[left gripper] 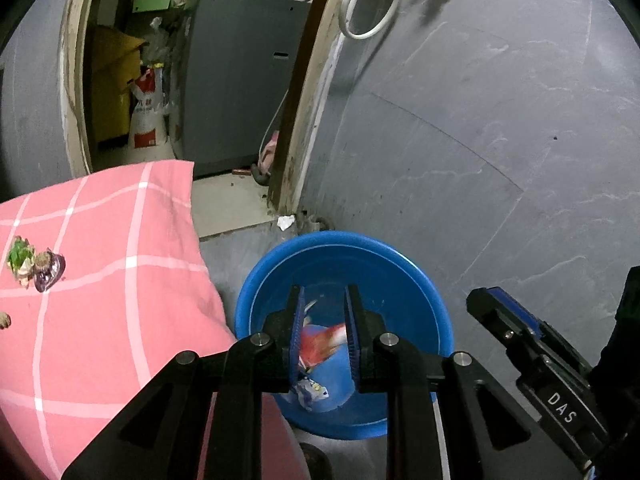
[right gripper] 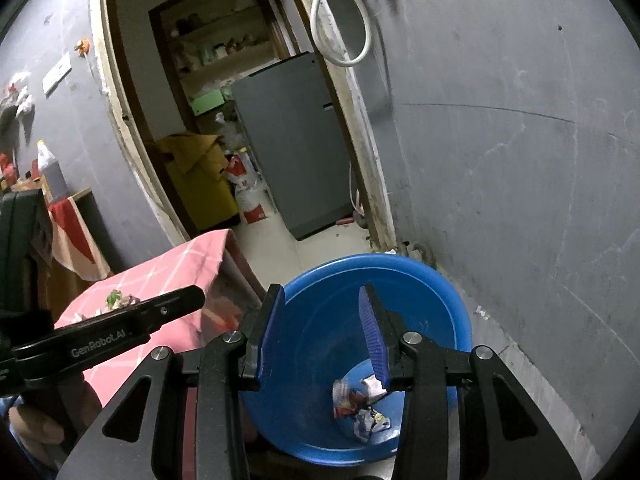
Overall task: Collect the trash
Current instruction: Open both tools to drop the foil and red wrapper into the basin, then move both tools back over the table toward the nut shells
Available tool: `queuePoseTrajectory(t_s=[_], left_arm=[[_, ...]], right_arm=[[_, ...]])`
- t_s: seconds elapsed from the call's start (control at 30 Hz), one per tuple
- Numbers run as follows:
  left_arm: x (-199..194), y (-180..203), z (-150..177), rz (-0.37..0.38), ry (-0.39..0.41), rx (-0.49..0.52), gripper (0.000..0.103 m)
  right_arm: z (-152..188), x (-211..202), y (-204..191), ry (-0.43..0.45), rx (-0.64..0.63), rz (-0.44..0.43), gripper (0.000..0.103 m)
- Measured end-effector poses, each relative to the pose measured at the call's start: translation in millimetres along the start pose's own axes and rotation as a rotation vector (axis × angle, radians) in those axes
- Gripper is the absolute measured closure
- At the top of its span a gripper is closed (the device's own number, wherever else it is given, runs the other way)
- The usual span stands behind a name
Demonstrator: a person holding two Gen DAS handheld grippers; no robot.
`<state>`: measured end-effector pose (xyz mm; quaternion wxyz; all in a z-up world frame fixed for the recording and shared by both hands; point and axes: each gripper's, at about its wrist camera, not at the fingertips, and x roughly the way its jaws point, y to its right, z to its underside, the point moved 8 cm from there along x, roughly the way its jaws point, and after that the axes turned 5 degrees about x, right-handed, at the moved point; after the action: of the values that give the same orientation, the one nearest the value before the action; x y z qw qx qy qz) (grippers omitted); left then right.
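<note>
The left hand-held gripper point(left gripper: 323, 330) stood narrowly parted over the blue basin point(left gripper: 440, 320), a red wrapper point(left gripper: 320, 344) between its pads, seemingly loose though blurred. The right hand-held gripper point(right gripper: 326, 334) gaped empty. Light, crinkly, slippery stuff: pinch a bunched fold.

Dim, bluish light in both views; the grey wall point(right gripper: 500, 160) catches the most of it at three o'clock; the room beyond the doorway point(right gripper: 224, 132) glows warmer at eleven; a soft shadow trails the hanging cable point(left gripper: 372, 4) at twelve; fisheye bending curves the frame, corners go black; the red wrapper point(left gripper: 320, 344) smears with motion blur.
</note>
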<state>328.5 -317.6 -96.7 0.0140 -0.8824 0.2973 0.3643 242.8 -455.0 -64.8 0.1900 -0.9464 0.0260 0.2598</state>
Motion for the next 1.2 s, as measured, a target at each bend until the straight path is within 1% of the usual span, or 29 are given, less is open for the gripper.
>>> queuePoseTrajectory(t_s=[0.03,0.07,0.13,0.2,0.23,0.27,0.3,0.33,0.37,0.4,0.43,0.5,0.57,0.63,0.67,0.7,0.73,0.8,0.9,0.97,1.2], left_arm=[[-1,-1,0,0.001,0.001,-0.003,0.079],[-2,-2,0,0.001,0.006,-0.005,0.072],[-8,-2,-2,0.002,0.026,-0.005,0.067],[-13,-1,-3,0.006,0.039,-0.003,0.066],[-16,-1,-5,0.007,0.046,-0.001,0.065],[-19,-1,-7,0.008,0.053,-0.001,0.062],[-22,0,-8,0.008,0.061,-0.001,0.057],[-27,0,-10,0.009,0.075,-0.003,0.053],[-34,-1,-12,0.011,0.095,-0.007,0.047],[-39,-2,-14,0.011,0.112,-0.011,0.042],[-47,-3,-16,0.01,0.137,-0.017,0.04],[-60,-6,-20,0.006,0.171,-0.022,0.032],[-76,-9,-22,-0.008,0.208,-0.02,0.029],[-90,-13,-25,-0.026,0.236,-0.017,0.025],[-97,-15,-26,-0.035,0.251,-0.015,0.014],[-105,-18,-27,-0.044,0.267,-0.015,0.007],[-116,-21,-28,-0.057,0.3,-0.017,0.007],[-133,-26,-30,-0.076,0.355,-0.014,0.006],[-152,-32,-30,-0.117,0.391,-0.01,0.003],[-166,-38,-30,-0.146,0.415,-0.015,0.003],[-206,-56,-25,-0.212,0.479,-0.015,0.002]], right_arm=[[-1,-1,0,0.002,0.0,0.002,0.066],[-1,-1,0,0.004,0.0,0.005,0.065],[-4,-4,-2,0.013,0.001,0.01,0.058],[-6,-8,-3,0.027,0.0,0.012,0.057],[-8,-10,-3,0.035,-0.002,0.015,0.053],[-9,-13,-4,0.044,-0.003,0.019,0.051],[-11,-16,-5,0.056,-0.005,0.02,0.05],[-13,-21,-7,0.07,-0.007,0.018,0.049],[-15,-23,-8,0.079,-0.01,0.019,0.048],[-17,-29,-11,0.093,-0.015,0.022,0.044],[-19,-32,-13,0.106,-0.019,0.024,0.035],[-23,-40,-17,0.131,-0.024,0.025,0.024],[-28,-46,-22,0.157,-0.031,0.027,0.021],[-32,-53,-25,0.175,-0.033,0.03,0.014],[-33,-56,-28,0.186,-0.032,0.029,0.013],[-35,-60,-31,0.199,-0.03,0.022,0.009],[-36,-64,-33,0.211,-0.031,0.015,0.004],[-40,-72,-40,0.24,-0.037,0.003,0.0],[-43,-82,-53,0.28,-0.058,-0.019,0.0],[-45,-90,-61,0.304,-0.077,-0.033,0.0],[-47,-112,-97,0.377,-0.152,-0.066,0.0]])
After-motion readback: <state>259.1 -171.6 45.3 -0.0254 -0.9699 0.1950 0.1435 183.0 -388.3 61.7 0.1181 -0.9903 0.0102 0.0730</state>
